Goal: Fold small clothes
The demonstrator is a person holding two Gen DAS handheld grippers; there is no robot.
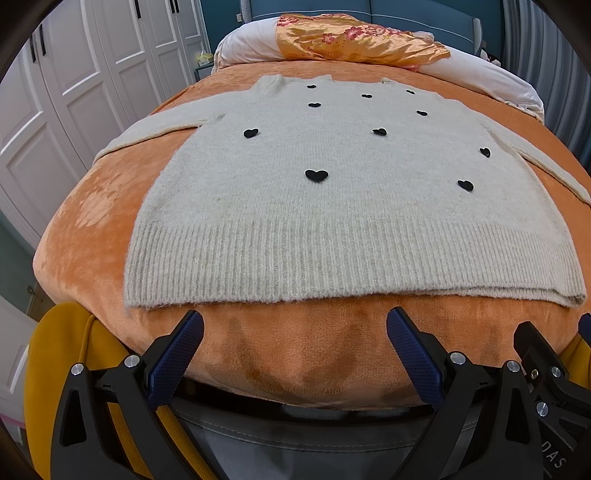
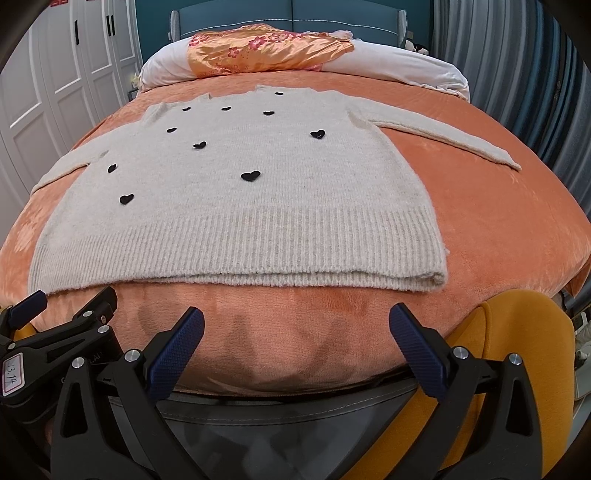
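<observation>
A cream knit sweater (image 1: 332, 206) with small black hearts (image 1: 316, 175) lies spread flat, front up, on a bed covered by an orange plush blanket (image 1: 92, 229). Its ribbed hem (image 2: 236, 251) faces the cameras and its neck points toward 12 o'clock, where a white pillow (image 2: 406, 68) and a shiny orange floral cloth (image 2: 258, 51) rest against a blue headboard (image 2: 332, 18). In the right wrist view one sleeve (image 2: 443, 136) stretches out toward 2 o'clock; in the left wrist view the other sleeve (image 1: 147, 129) runs off toward 9 o'clock.

The left gripper (image 1: 295, 328) hovers just short of the hem, fingers (image 1: 177, 354) spread wide apart and holding nothing. The right gripper (image 2: 295, 325) hovers likewise near the hem, fingers (image 2: 417, 350) wide apart, empty. White panelled wardrobe doors (image 1: 92, 74) stand at 10 o'clock.
</observation>
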